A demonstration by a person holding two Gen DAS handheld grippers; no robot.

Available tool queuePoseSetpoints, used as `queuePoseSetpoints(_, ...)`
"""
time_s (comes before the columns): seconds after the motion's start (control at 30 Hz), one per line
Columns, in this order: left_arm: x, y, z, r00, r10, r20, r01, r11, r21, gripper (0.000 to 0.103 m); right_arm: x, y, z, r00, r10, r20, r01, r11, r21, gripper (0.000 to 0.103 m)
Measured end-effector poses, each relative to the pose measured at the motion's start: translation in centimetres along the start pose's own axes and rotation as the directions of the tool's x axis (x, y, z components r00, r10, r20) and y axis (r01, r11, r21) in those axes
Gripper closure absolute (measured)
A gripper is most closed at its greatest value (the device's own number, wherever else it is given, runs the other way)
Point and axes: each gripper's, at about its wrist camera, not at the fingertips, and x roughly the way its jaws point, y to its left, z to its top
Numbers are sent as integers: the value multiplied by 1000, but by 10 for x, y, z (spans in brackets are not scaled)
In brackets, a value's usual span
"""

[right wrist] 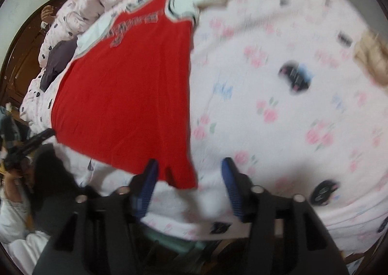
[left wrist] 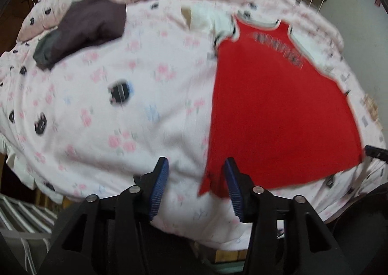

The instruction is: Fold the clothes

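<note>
Blue-padded fingers of the left gripper (left wrist: pixel 196 178) stand spread apart at the bottom of the left wrist view, nothing between them but bedding and the near-left hem corner of a red basketball jersey (left wrist: pixel 278 110). That corner, with its small side slit, lies just inside the right-hand finger. The jersey lies flat and spread out on the floral bedsheet (left wrist: pixel 109 105), its long axis running away from the fingers: hem near, neck and lettered chest far. A dark purple garment (left wrist: pixel 87 25) sits bunched well apart to the far left, and a white garment (left wrist: pixel 208 20) lies just beyond the jersey's shoulder.

From the right wrist view, the right gripper (right wrist: pixel 189 178) is likewise spread, holding nothing. The jersey (right wrist: pixel 126 95) lies ahead and to the left of it, and the opposite hem corner hangs between the two fingers, closer to the left-hand one. A person's sleeve (right wrist: pixel 14 221) shows at the lower left edge.

Both grippers are near the hem, one at each bottom corner, about equally close. The jersey shows no fold now, so I judge a grasp of the two hem corners and a lift toward the neck along the long axis is what the layout favours. Motion blur leaves finer creases unreadable.
</note>
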Motion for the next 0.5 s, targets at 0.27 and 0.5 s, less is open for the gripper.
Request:
queuePoseSetpoints(0.27,-7,-2,67,984,-78,157,77,997,13,48,-17,36,16,990,-15,138,35,989,-142,45)
queuePoseSetpoints(0.5,18,-3,125,961,-152,230,156,988,1,42,-9,53,36,984,13,180,19,984,-176,35)
